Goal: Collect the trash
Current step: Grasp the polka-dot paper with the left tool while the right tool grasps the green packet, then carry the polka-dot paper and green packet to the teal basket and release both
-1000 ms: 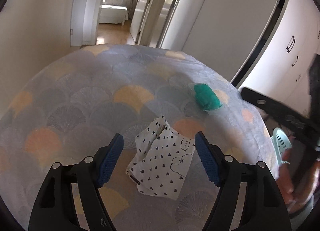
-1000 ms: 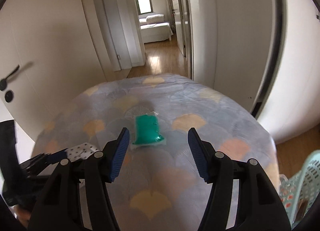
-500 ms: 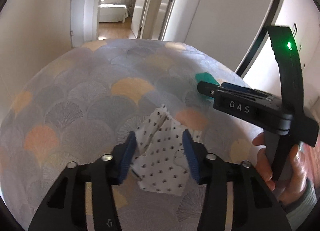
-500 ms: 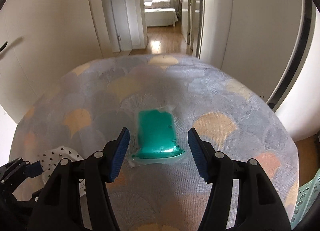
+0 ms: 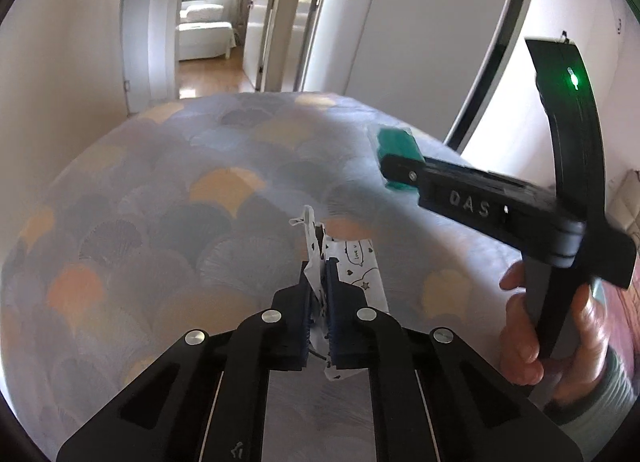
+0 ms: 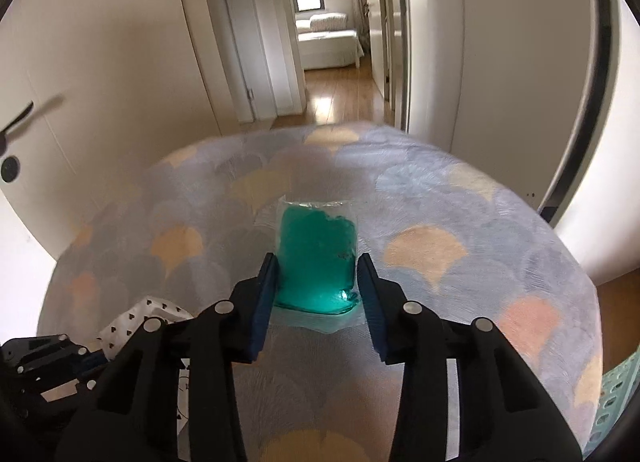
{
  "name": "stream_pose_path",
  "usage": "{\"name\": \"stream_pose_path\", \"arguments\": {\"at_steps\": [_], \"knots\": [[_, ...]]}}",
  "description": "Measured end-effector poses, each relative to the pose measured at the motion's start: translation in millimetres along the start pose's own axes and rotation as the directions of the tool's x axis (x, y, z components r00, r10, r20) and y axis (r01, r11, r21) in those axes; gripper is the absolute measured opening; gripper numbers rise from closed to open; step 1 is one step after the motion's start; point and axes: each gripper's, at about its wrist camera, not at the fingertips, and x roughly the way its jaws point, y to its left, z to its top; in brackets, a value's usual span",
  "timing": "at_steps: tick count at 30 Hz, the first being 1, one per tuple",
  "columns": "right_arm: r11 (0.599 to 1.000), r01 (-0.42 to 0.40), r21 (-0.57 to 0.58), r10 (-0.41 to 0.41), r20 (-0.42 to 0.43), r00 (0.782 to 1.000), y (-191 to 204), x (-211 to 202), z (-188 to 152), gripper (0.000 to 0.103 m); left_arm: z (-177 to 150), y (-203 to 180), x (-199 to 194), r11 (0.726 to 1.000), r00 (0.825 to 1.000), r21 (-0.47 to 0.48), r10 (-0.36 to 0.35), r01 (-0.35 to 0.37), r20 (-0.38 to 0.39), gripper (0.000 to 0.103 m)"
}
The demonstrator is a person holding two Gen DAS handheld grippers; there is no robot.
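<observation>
So both pickups are happening at once, nothing is binned yet. The left gripper (image 5: pixel 319 294) has just closed and is clamped on the heart-print wrapper (image 5: pixel 360 266), which sits near the tabletop's near edge. The right gripper (image 6: pixel 316 286) has just been closing around the green packet (image 6: pixel 316 258), mid-tabletop; the packet sits between the jaws but the pads don't look pressed on it yet. A pale basket (image 6: pixel 618 394) peeks in off the right edge, probably where both go. Left to do: finish that grip, lift, drop.
</observation>
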Motion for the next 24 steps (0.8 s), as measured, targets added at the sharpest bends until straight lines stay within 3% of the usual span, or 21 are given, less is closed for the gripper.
{"name": "stream_pose_path", "arguments": {"at_steps": [5,14,24], "knots": [[0.999,0.01,0.05,-0.013,0.068,0.998,-18.4,-53.5,-8.3,0.037,4.1,-24.8,-24.5,0.999,0.998,0.04,-0.034,0.032,0.045,0.005],[0.975,0.128,0.18,-0.165,0.209,0.964,-83.8,-177.1,-28.3,0.038,14.7,-98.9,-54.1,0.978,0.977,0.14,-0.171,0.154,0.123,0.005],[0.903,0.245,0.353,-0.342,0.244,0.908,-167.4,-268.4,-66.7,0.038,23.5,-214.2,-50.6,0.911,0.938,0.295,-0.331,0.288,0.106,0.005]]}}
